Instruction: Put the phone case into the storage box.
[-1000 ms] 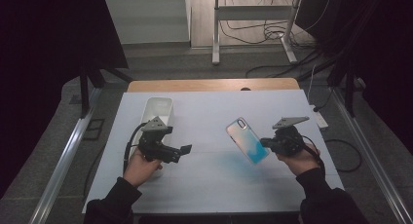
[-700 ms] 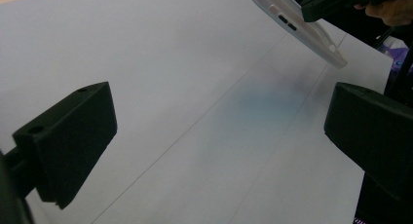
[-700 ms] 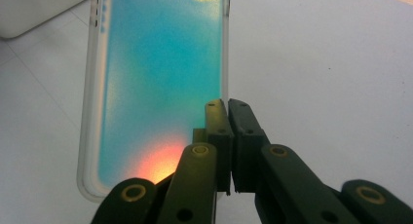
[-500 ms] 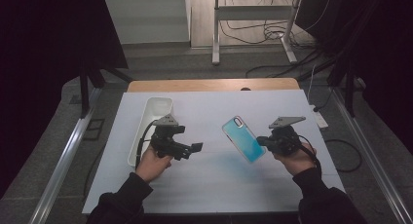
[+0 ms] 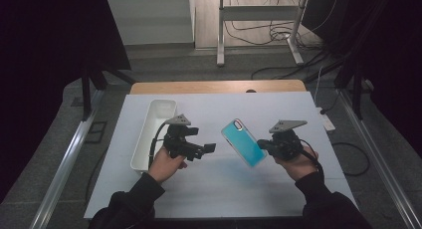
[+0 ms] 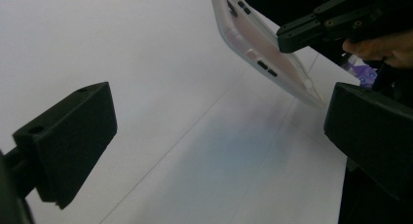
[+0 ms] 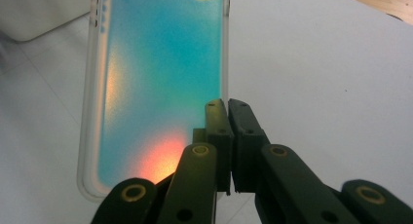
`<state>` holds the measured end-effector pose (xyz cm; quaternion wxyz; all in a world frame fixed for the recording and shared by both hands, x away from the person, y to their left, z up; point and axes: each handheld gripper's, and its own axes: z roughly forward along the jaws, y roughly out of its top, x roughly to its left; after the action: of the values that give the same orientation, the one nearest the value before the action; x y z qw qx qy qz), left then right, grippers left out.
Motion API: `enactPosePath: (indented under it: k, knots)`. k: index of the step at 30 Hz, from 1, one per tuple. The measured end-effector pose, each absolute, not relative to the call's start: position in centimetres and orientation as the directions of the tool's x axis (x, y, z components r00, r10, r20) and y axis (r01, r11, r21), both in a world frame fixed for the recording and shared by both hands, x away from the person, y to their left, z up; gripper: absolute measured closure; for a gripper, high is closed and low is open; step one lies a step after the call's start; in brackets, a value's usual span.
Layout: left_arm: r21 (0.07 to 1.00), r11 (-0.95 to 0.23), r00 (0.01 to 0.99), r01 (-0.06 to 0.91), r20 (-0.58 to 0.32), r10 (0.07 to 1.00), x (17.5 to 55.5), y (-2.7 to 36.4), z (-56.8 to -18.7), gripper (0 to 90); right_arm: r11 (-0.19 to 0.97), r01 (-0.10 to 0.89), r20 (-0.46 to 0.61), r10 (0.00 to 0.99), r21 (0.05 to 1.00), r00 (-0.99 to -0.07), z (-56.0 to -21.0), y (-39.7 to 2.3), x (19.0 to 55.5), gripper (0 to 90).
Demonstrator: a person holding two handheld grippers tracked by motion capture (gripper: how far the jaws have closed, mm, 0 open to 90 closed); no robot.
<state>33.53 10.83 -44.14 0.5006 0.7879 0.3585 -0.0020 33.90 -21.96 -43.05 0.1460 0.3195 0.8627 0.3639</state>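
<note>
A teal, translucent-edged rectangular phone case (image 5: 243, 142) is held clear of the white counter (image 5: 298, 109), pinched along one long edge near its lower end by the pressed-together fingers of the right gripper (image 5: 264, 146). Its long axis is tilted up and away toward the counter's middle. The left gripper (image 5: 208, 148) is pointed at it from just beside, its fingers (image 6: 73, 136) spread wide and empty. A white oblong plastic tray (image 5: 154, 133) is seen behind the left hand (image 5: 166, 163).
</note>
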Motion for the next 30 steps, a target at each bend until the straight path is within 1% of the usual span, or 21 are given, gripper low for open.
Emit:
enactPosePath:
  k: [5,13,26,30]
  knots:
    - [0.777,-0.259,0.747,0.573,-0.366,0.555,33.9,10.1,-44.0,0.0,0.535,0.431,-0.023,0.646,0.726,-0.763,-43.0,-21.5,33.6,88.0]
    - [0.755,-0.256,0.734,0.604,-0.402,0.547,34.5,9.4,-44.0,0.3,0.545,0.404,-0.034,0.624,0.735,-0.781,-42.9,-20.5,33.0,88.0]
    - [0.72,-0.264,0.73,0.642,-0.468,0.499,34.9,9.0,-44.4,0.6,0.562,0.353,-0.058,0.585,0.748,-0.809,-42.7,-18.9,31.8,88.0]
    - [0.702,-0.271,0.72,0.659,-0.484,0.497,35.0,9.1,-44.6,5.0,0.569,0.338,-0.064,0.57,0.749,-0.819,-42.7,-18.4,31.4,88.0]
